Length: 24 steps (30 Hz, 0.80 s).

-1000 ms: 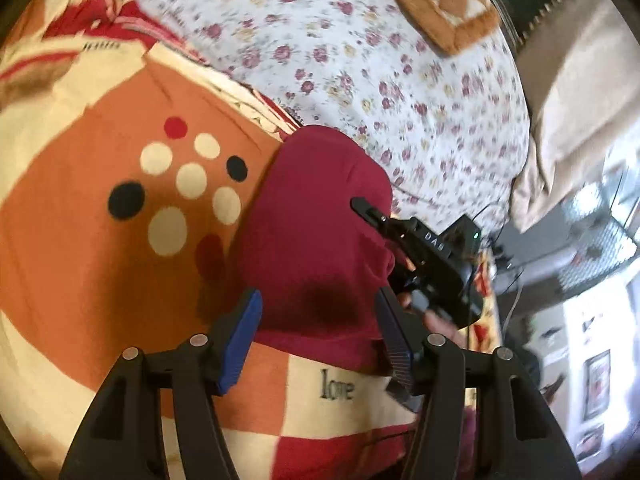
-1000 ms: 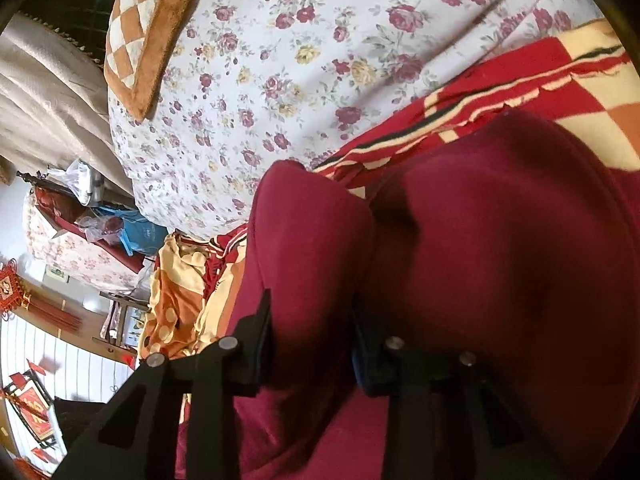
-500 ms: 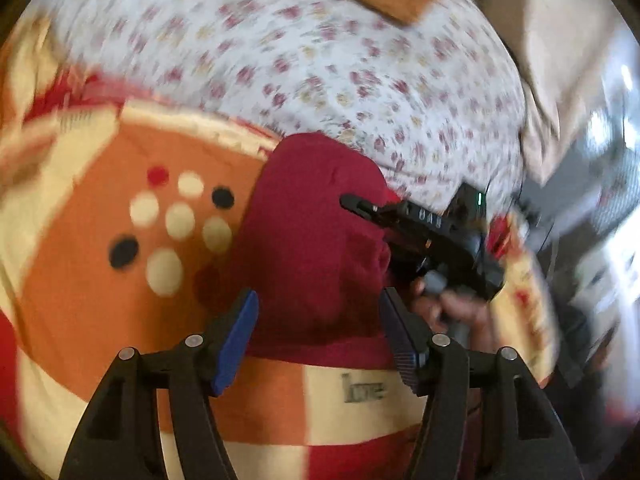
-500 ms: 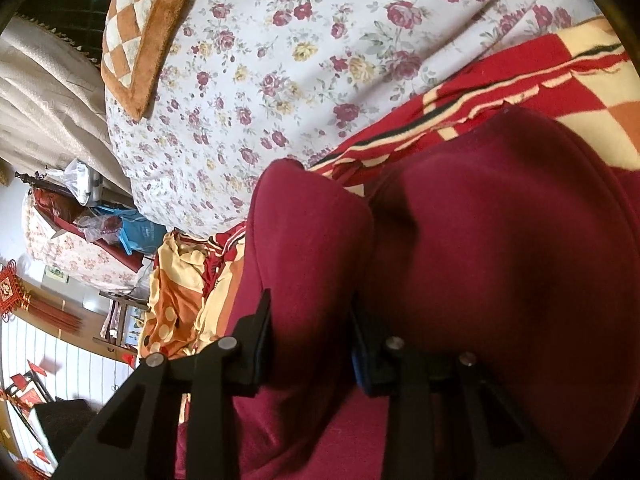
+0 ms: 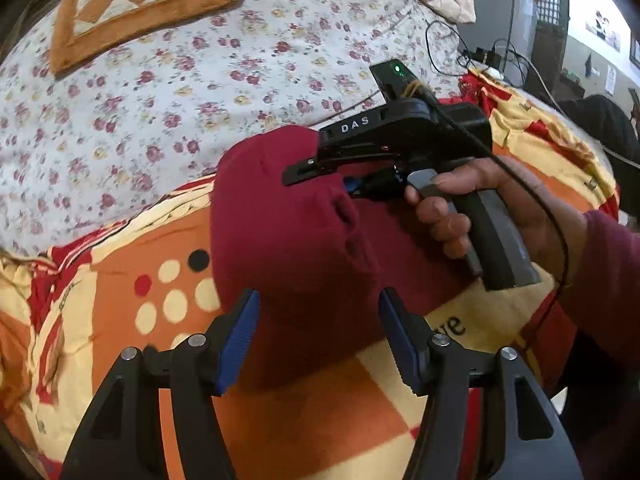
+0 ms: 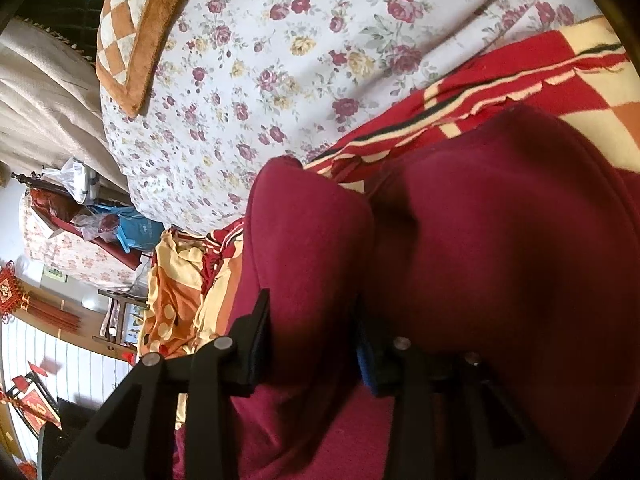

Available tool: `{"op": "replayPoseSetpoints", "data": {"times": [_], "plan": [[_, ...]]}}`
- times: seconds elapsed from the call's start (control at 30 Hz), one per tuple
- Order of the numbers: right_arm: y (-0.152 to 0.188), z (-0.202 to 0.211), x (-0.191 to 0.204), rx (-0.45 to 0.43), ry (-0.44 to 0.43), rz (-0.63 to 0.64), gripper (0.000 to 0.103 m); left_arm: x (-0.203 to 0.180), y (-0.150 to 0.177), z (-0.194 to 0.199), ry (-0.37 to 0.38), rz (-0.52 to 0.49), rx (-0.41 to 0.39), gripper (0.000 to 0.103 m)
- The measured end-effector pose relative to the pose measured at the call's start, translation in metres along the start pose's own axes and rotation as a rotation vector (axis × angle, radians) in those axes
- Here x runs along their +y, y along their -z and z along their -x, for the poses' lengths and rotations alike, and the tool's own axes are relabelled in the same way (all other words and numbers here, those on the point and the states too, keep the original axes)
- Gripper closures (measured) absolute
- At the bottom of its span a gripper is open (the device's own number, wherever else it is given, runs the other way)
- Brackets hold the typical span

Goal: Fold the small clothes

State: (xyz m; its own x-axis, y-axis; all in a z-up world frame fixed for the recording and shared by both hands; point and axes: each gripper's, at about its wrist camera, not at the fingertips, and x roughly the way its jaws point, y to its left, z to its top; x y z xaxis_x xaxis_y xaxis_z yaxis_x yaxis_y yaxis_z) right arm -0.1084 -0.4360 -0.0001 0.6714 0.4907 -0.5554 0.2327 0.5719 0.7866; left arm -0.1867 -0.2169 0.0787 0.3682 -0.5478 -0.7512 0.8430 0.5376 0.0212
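A dark red garment (image 5: 288, 236) lies on an orange, red and cream blanket (image 5: 120, 292). My left gripper (image 5: 319, 336) is open, its blue pads on either side of the garment's near edge, not closed on it. My right gripper (image 6: 312, 340) is shut on a raised fold of the red garment (image 6: 312, 240). In the left wrist view the right gripper (image 5: 340, 168) reaches in from the right, held by a hand, its fingers pinching the cloth at the garment's far right part.
A floral white sheet (image 5: 180, 80) covers the bed beyond the blanket, with an orange checkered cushion (image 5: 140, 4) on it. Cables (image 5: 452, 44) and furniture stand past the bed's right edge. The blanket has the word "love" (image 5: 452, 328) near the garment.
The left gripper's view has swung right and pulled back; the right gripper and hand now show larger. The right gripper keeps its hold on the fold, nearly still.
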Motion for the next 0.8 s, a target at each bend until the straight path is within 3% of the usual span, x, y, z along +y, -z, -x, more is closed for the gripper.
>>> {"op": "replayPoseSetpoints", "data": {"times": [0.13,0.23,0.47,0.8], "plan": [[-0.003,-0.002,0.001,0.013,0.009,-0.006,0.063,0.003,-0.004,-0.017,-0.001,0.020,0.024,0.057],[-0.003,-0.003,0.006,0.007,0.045,0.029,0.065,0.006,-0.003,-0.028,-0.027,0.045,0.053,0.077],[-0.001,0.003,0.017,-0.028,0.112,0.076,0.074,0.002,-0.004,-0.028,-0.076,0.065,0.053,0.096],[-0.002,0.027,0.047,-0.056,0.181,0.190,0.081,-0.002,-0.017,-0.005,-0.099,0.074,0.028,0.102]]}}
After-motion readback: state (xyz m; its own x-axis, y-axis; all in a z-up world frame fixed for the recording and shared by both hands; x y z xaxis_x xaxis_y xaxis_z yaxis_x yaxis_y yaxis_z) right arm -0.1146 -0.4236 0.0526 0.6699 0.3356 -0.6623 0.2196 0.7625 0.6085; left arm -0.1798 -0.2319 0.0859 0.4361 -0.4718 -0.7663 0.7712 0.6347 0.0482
